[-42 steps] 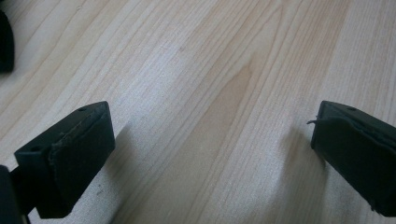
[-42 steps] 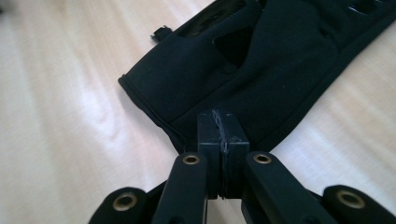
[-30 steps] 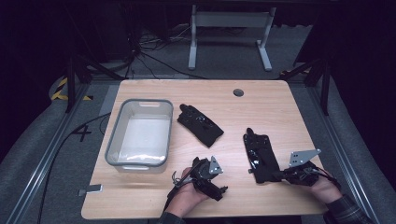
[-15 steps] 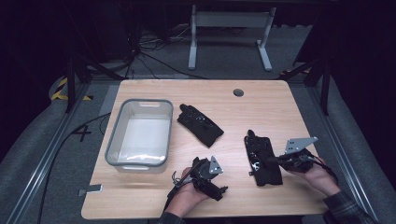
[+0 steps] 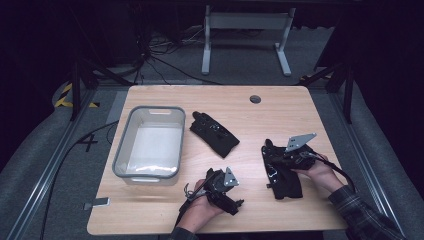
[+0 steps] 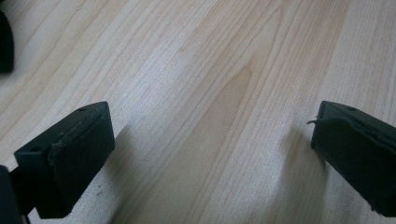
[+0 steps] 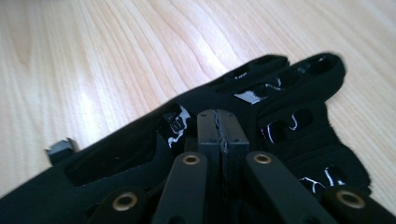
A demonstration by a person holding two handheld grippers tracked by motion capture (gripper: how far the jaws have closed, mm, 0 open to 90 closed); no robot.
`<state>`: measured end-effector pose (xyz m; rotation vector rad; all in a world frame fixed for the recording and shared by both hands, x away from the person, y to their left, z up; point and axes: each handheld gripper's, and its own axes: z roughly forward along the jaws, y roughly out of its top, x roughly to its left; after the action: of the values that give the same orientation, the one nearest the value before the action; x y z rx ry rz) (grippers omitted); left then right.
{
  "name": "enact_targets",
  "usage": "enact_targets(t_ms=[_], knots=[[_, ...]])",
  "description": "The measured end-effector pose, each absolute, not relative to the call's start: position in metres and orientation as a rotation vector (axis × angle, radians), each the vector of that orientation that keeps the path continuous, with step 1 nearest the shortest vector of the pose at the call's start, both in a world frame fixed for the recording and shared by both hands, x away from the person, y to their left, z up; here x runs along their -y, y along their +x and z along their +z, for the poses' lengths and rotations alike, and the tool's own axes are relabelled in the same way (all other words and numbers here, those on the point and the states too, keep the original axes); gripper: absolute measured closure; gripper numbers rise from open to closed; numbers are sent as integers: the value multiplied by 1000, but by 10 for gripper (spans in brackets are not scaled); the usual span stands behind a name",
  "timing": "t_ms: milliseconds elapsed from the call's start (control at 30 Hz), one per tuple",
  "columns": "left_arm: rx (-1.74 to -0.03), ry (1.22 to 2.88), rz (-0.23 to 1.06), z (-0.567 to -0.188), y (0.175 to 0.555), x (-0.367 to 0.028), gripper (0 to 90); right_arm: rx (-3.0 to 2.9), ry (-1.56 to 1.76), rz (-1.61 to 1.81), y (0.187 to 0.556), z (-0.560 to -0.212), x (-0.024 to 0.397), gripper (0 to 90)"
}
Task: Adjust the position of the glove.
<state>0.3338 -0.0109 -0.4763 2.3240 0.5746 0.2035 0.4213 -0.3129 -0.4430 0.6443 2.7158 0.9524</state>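
Left gripper (image 5: 235,204) sits at the near edge of the counter (image 5: 310,107), held in the person's left hand (image 5: 199,214). Left gripper view: both jaws stand wide apart over bare wood, nothing between them.

Right gripper (image 5: 272,161) is a bit farther in, on the right side, in the right hand (image 5: 320,172); grey plate on top. It lies over the near glove (image 5: 286,182), a black glove flat on the counter with fingers pointing away from the person. Right gripper view: jaws pressed together, tips right on the near glove (image 7: 289,93) at the back of the hand; can't tell if any fabric is pinched between them.

Past both, mid-counter, the second black glove (image 5: 214,133) lies diagonal, untouched, well apart from either gripper. Just left of it, a clear plastic bin (image 5: 120,150) stands open-topped. Far edge: a round cable hole (image 5: 255,99) in the wood.
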Motion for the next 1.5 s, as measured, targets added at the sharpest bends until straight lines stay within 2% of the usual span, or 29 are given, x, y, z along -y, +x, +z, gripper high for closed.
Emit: enact_targets(t_ms=[333, 867, 1200, 1333, 1367, 1500], knots=[[-574, 2324, 204, -476, 334, 11, 0, -2717, 665, 939, 416, -446, 318, 900], [-575, 2324, 204, -476, 333, 11, 0, -2720, 694, 952, 385, -446, 338, 898], [-572, 2324, 206, -476, 333, 11, 0, -2633, 705, 1031, 377, -435, 357, 679], [-575, 2321, 206, -477, 333, 11, 0, -2593, 755, 1063, 372, -433, 371, 627], [-575, 2321, 206, -476, 333, 11, 0, -2552, 799, 1069, 367, -434, 383, 557], [-572, 2325, 207, -476, 333, 11, 0, -2501, 862, 1052, 361, -435, 398, 472]])
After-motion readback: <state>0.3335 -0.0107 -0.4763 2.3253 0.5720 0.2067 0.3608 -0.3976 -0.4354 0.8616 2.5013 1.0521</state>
